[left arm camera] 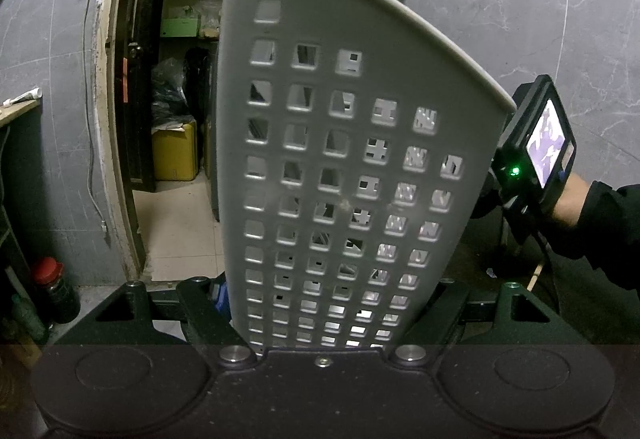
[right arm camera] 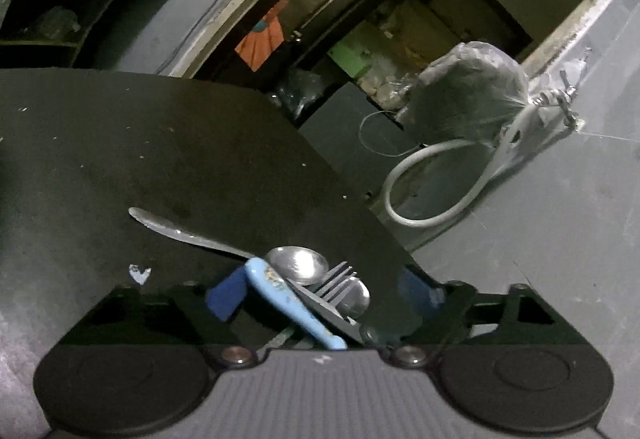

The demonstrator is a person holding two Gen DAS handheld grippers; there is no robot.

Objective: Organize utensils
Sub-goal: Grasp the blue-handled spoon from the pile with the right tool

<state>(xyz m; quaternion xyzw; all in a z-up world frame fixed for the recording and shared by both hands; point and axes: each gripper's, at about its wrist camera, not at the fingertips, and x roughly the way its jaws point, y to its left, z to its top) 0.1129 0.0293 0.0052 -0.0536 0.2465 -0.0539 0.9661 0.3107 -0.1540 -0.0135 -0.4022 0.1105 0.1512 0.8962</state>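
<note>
- The left gripper (left arm camera: 320, 303) is clamped on the grey perforated holder (left arm camera: 340, 159), which stands upright between its fingers.
- The right gripper (right arm camera: 320, 299) has its jaws apart around a bundle of utensils (right arm camera: 316, 291): a blue-handled piece (right arm camera: 288, 299), a fork (right arm camera: 336, 279) and spoons (right arm camera: 296, 263); a grip cannot be told.
- They lie near the dark table's (right arm camera: 160, 139) edge.

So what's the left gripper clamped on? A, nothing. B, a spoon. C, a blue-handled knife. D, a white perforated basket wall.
D: in the left wrist view the left gripper is shut on the white basket wall with square holes, which rises straight from between its fingers.
</note>
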